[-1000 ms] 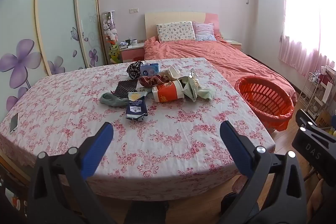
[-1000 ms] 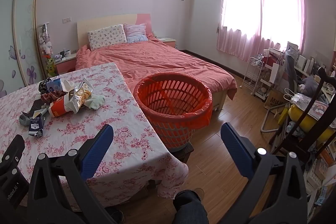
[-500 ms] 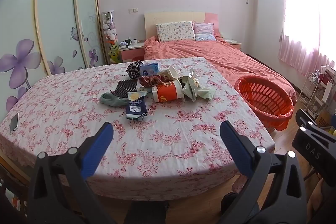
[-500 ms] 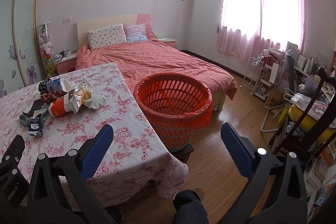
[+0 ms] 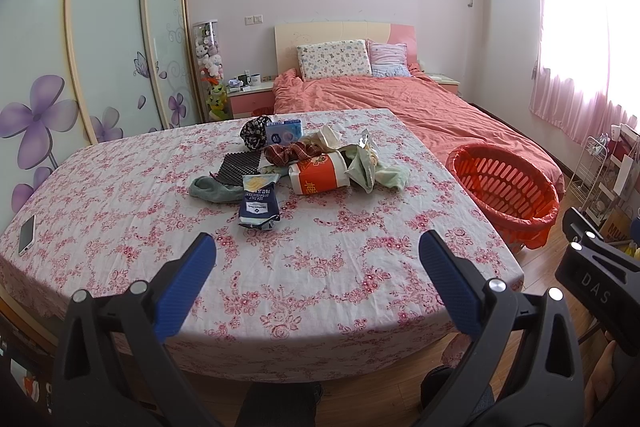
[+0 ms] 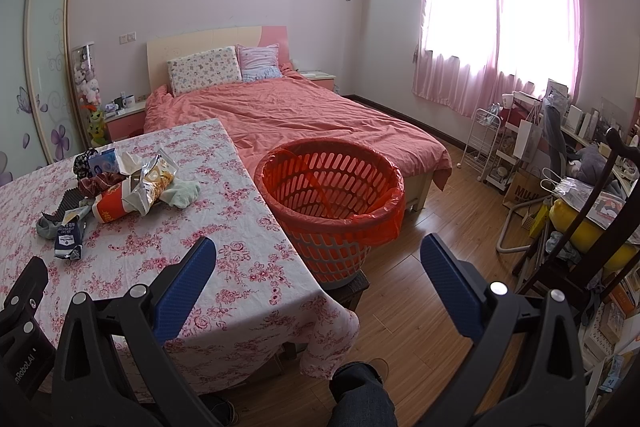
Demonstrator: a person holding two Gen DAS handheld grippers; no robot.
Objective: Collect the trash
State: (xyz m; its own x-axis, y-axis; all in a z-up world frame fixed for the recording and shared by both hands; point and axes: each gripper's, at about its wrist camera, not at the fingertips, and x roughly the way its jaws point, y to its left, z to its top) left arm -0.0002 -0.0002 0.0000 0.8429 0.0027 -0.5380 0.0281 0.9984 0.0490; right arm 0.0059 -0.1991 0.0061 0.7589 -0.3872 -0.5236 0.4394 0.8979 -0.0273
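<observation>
Wrappers and a white-orange cup [image 5: 318,178] lie heaped mid-table (socks mixed in), beside the red-lined basket [image 6: 332,201].

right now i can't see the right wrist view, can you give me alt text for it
An open blue-padded claw points at an orange basket lined with an orange bag, standing beside a floral-clothed table. A pile of wrappers and cloths lies on the table; a pink bed is behind.

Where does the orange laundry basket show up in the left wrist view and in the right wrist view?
Left wrist: orange basket at right edge, past the table's right side.
Right wrist: orange basket near centre, beside the table's corner.
Shared landmark: the red-and-white cup lying on the tablecloth.
</observation>
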